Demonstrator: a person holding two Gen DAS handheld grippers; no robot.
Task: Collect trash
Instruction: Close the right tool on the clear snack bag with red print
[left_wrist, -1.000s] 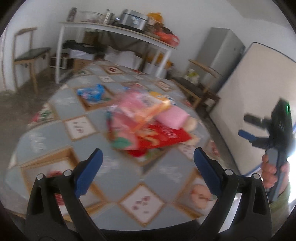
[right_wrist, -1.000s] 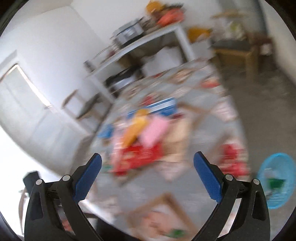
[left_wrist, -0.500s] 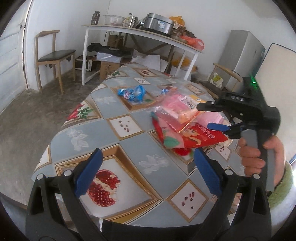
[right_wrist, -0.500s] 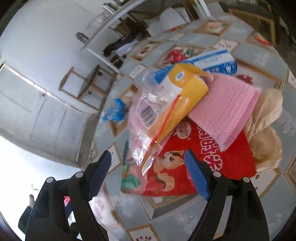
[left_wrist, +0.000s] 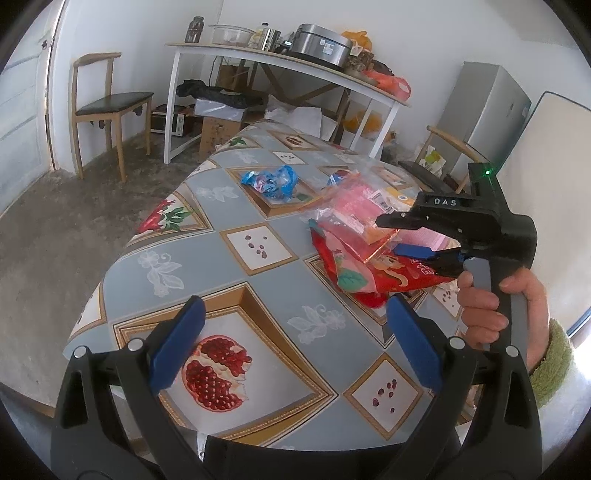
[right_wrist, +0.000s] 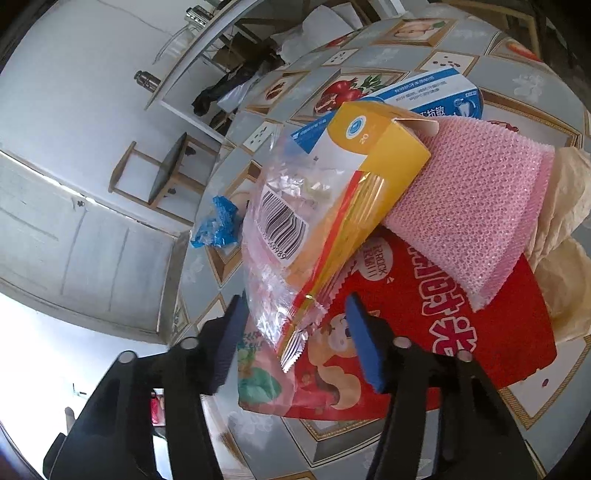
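Note:
A pile of trash lies on the patterned table (left_wrist: 258, 295): a clear and orange plastic wrapper (right_wrist: 295, 236) with a barcode, a red snack bag (right_wrist: 443, 332), a yellow carton (right_wrist: 380, 147), a pink foam pad (right_wrist: 472, 206), a blue and white box (right_wrist: 424, 96) and tan paper (right_wrist: 569, 221). A crumpled blue wrapper (left_wrist: 271, 181) lies apart, farther back. My right gripper (right_wrist: 295, 336) is open, its fingers either side of the clear wrapper's near end. It shows in the left wrist view (left_wrist: 413, 236) over the pile. My left gripper (left_wrist: 291, 343) is open and empty above the table's near end.
A white shelf table (left_wrist: 280, 62) with pots stands at the back wall. A wooden chair (left_wrist: 107, 99) is at the back left, a grey cabinet (left_wrist: 484, 114) and another chair (left_wrist: 428, 170) at the right. Boxes lie under the shelf table.
My right gripper has moved in close to the pile and its fingers have narrowed around the clear wrapper's end. My left gripper has pulled back toward the table's near end.

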